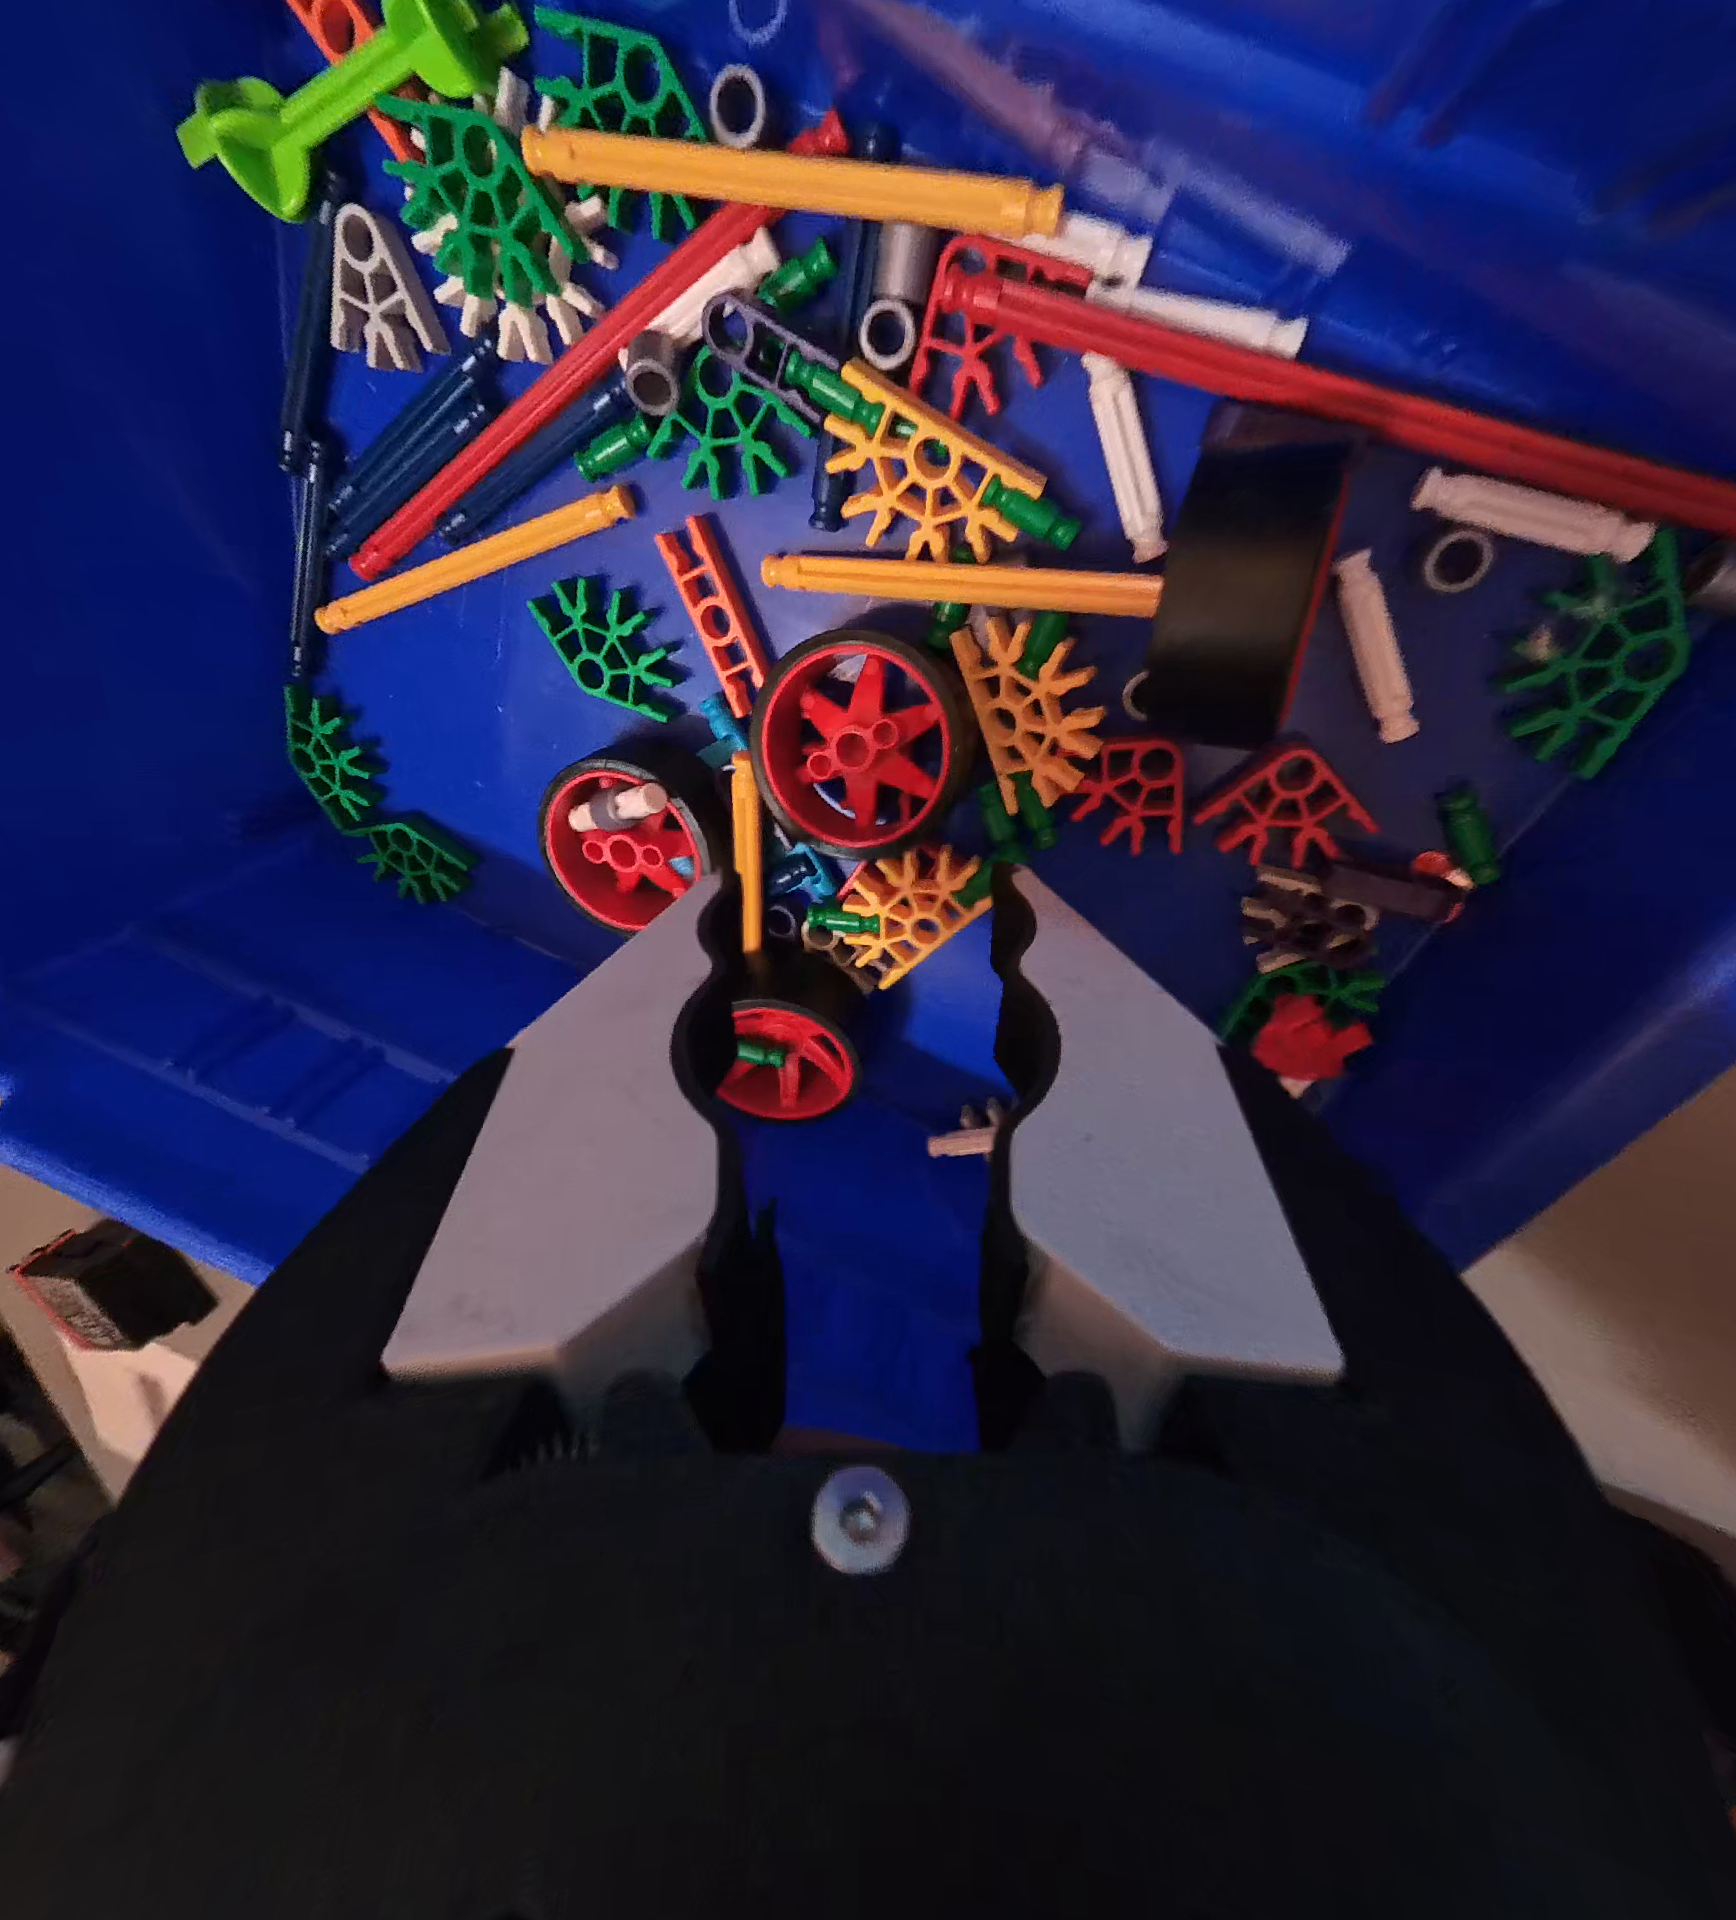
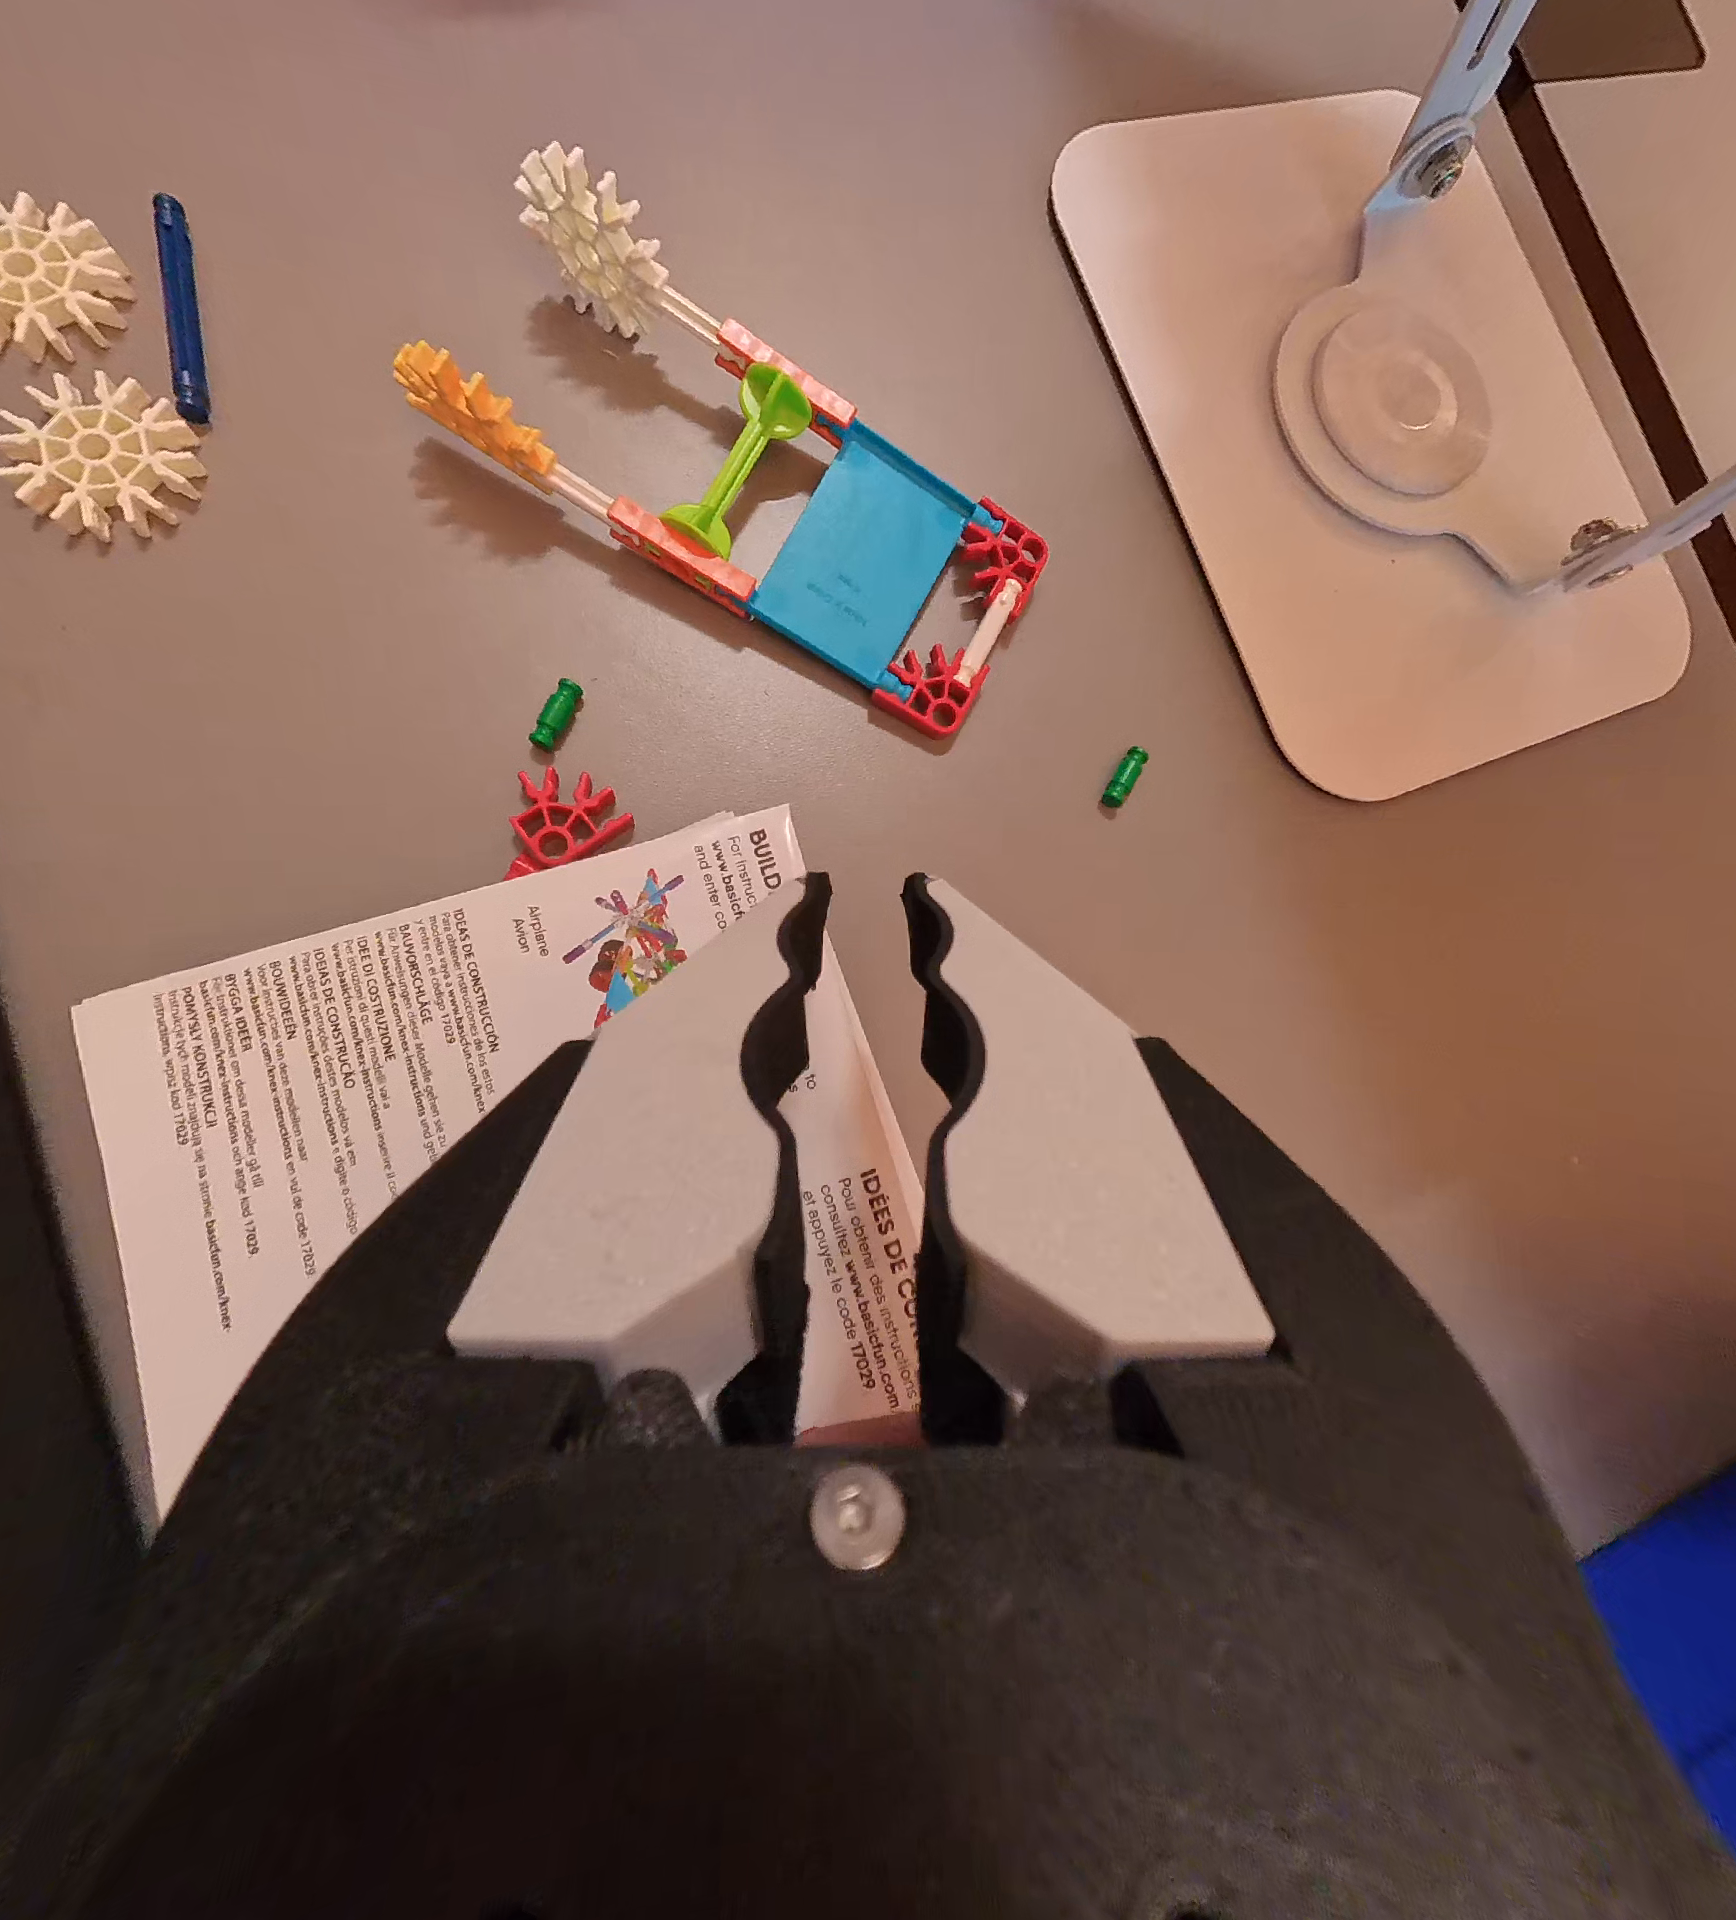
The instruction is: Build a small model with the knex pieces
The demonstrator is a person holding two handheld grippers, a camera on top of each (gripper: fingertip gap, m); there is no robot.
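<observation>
- Blue plastic bin (image 1: 147,644) fills the left wrist view, its floor strewn with loose construction-toy rods, connectors and wheels.
- The left gripper (image 1: 856,883) hangs over the bin's near side with its jaws parted wide and nothing between them; it touches no piece.
- Nearest its tips lie a short yellow plastic rod (image 1: 745,852), a yellow fan-shaped connector (image 1: 911,906) and a small red spoked wheel (image 1: 786,1060) seen in the gap between the fingers.
- A larger red spoked wheel with a black tyre (image 1: 859,743) sits just beyond, and a wide black tyre (image 1: 1248,592) stands on edge to the right.
- The right wrist view shows a grey tabletop (image 2: 1207,935) instead.
- The right gripper (image 2: 866,883) has its jaws slightly apart and empty, hovering over a folded white printed leaflet (image 2: 324,1060).
- Ahead lies a partly built toy frame with a light-blue panel (image 2: 859,545), a lime-green spool across it.
- Two white snowflake connectors (image 2: 24,272) and a dark-blue rod (image 2: 180,307) lie far left.
- A white lamp base (image 2: 1363,436) stands at the right.
</observation>
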